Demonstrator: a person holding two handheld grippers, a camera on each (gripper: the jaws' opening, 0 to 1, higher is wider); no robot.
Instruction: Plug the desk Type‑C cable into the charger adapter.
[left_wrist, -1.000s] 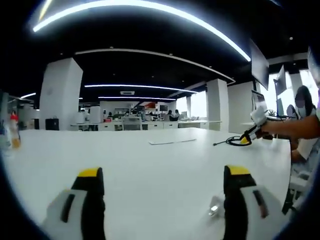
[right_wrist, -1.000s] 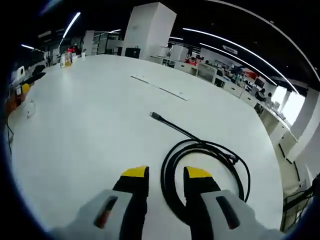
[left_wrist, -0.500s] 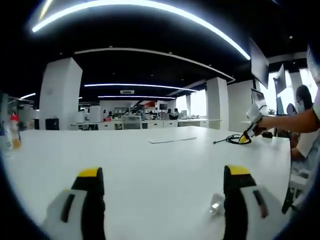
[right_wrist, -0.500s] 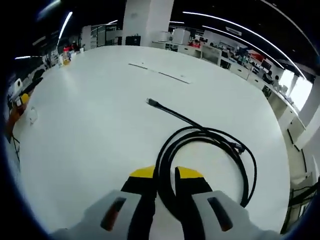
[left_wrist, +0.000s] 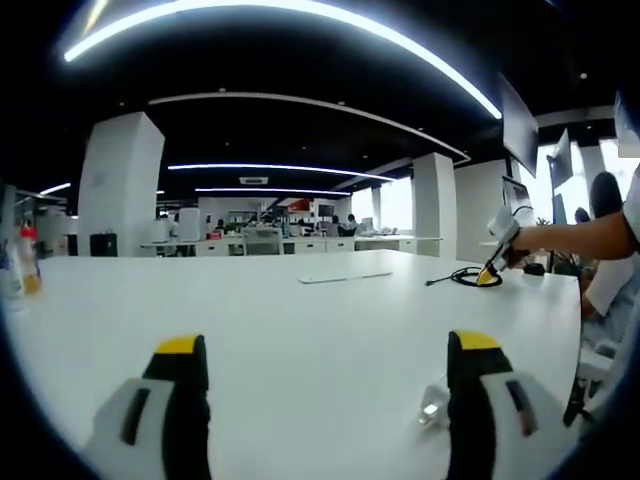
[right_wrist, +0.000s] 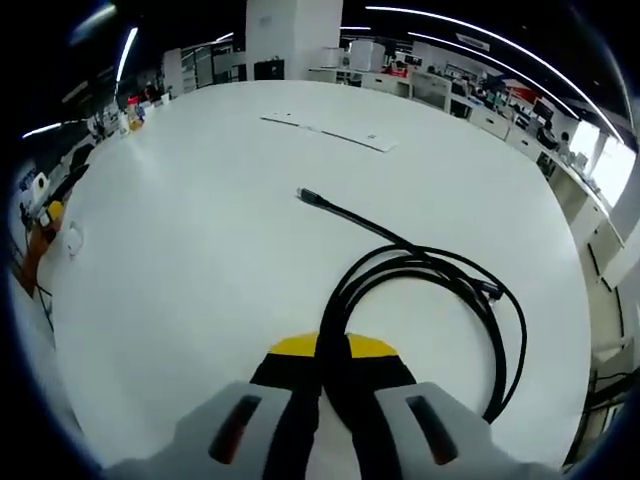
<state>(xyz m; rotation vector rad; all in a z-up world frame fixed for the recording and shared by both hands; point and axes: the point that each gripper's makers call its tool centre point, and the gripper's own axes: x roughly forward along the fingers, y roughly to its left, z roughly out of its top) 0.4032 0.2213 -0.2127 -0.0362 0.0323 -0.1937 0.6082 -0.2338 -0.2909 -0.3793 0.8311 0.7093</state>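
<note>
R gripper (right_wrist: 333, 348) has just pinched shut on the black Type-C cable (right_wrist: 420, 272). A sec ago its jaws stood apart, one on each side of the coil's near loop; now the yellow tips meet with the strands squeezed between them. From the left gripper view, the same R gripper (left_wrist: 492, 274) sits far across the white desk (left_wrist: 300, 340), tip down on the coil, a person's forearm behind it.

Rest of the cable lies slack in loops on the desk, and one free plug end (right_wrist: 306, 195) runs out straight ahead of the coil, away from the gripper. So the hold is on mid-cable, not at the plug; my guess is a re-grip nearer the connector is needed before any insertion.

L gripper (left_wrist: 330, 345) hasn't budged: jaws wide open, nothing between them, low over the desk. Small white charger adapter (left_wrist: 432, 412) rests on the desk just beside its right jaw, not grasped. In the right gripper view it's a tiny white block (right_wrist: 72, 238) near the desk edge, well apart from the cable.

So: cable secured, adapter not yet picked up, plug and adapter far apart.
</note>
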